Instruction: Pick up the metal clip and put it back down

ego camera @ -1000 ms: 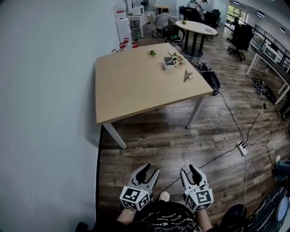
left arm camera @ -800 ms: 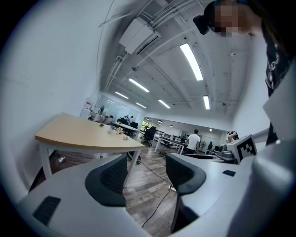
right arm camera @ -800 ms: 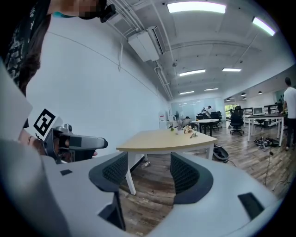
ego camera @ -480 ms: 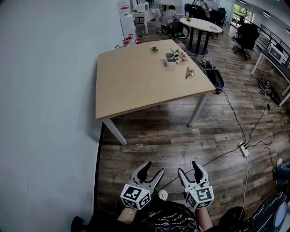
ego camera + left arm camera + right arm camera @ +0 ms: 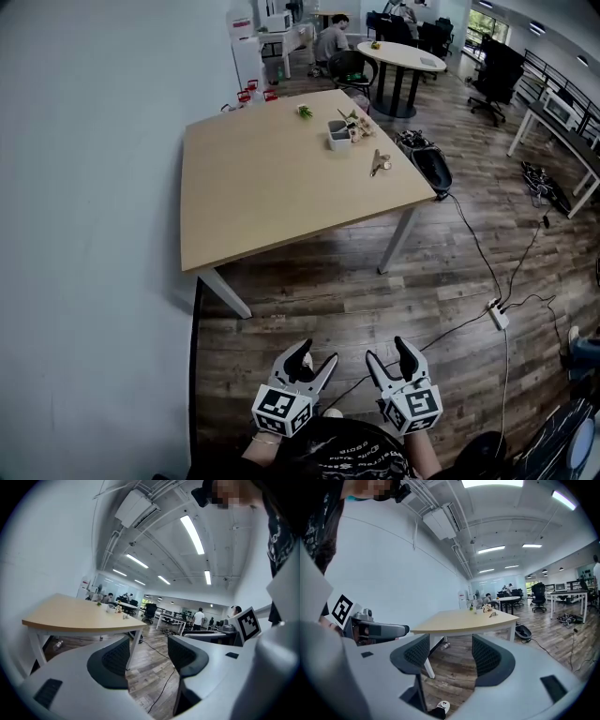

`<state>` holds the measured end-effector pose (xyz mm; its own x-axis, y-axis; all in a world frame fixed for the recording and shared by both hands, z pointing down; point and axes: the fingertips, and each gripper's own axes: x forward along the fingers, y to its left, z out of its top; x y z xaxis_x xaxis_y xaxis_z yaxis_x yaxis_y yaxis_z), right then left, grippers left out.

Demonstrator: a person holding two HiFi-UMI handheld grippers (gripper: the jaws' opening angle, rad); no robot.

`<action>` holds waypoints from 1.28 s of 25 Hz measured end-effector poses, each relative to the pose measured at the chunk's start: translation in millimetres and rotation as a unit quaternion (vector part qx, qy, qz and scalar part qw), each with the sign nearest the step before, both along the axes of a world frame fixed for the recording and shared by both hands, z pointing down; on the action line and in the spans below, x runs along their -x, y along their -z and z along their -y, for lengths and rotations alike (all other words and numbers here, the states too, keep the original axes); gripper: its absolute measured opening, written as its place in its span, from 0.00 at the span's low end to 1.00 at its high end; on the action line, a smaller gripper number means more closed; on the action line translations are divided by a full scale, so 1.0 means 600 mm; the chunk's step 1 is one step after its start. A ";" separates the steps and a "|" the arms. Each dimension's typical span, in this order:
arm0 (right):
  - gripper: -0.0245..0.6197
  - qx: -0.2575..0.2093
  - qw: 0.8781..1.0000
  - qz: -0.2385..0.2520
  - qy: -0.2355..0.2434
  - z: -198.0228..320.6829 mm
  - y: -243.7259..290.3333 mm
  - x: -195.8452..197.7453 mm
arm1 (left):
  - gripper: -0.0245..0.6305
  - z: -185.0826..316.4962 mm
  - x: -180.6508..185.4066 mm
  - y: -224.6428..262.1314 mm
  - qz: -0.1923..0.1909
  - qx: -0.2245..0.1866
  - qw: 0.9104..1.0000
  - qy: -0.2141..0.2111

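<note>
The metal clip [image 5: 378,163] lies near the right edge of the light wooden table [image 5: 272,187], far ahead of me; it shows small in the right gripper view [image 5: 492,614]. My left gripper [image 5: 314,355] and right gripper [image 5: 391,352] hover side by side over the wood floor, well short of the table. Both point towards it. Each one's jaws have just been opening and stand wide apart with nothing between them, as seen on the left gripper [image 5: 148,653] and the right gripper [image 5: 450,656].
A white pot with a plant [image 5: 337,134] and a small green thing [image 5: 304,111] sit on the table's far side. A black bag [image 5: 431,169] lies by the table leg. A cable and power strip [image 5: 496,315] cross the floor at right. A white wall [image 5: 94,187] runs along the left.
Both grippers' jaws stand wider than a second ago. The view has shifted, so the table sits a little further left and closer in the picture.
</note>
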<state>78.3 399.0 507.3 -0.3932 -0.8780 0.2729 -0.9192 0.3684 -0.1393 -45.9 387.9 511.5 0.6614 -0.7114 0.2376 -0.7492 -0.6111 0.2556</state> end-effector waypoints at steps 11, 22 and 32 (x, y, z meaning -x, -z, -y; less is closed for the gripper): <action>0.48 0.003 0.999 -0.009 -0.049 0.232 0.008 0.027 | 0.41 0.262 0.030 0.002 -0.008 0.007 0.999 -0.045; 0.48 0.008 0.996 -0.003 -0.084 0.368 -0.005 0.080 | 0.41 0.436 0.057 -0.016 0.007 0.022 0.995 -0.095; 0.48 0.003 0.995 -0.015 -0.101 0.437 -0.013 0.064 | 0.41 0.505 0.039 -0.045 0.010 0.041 0.993 -0.107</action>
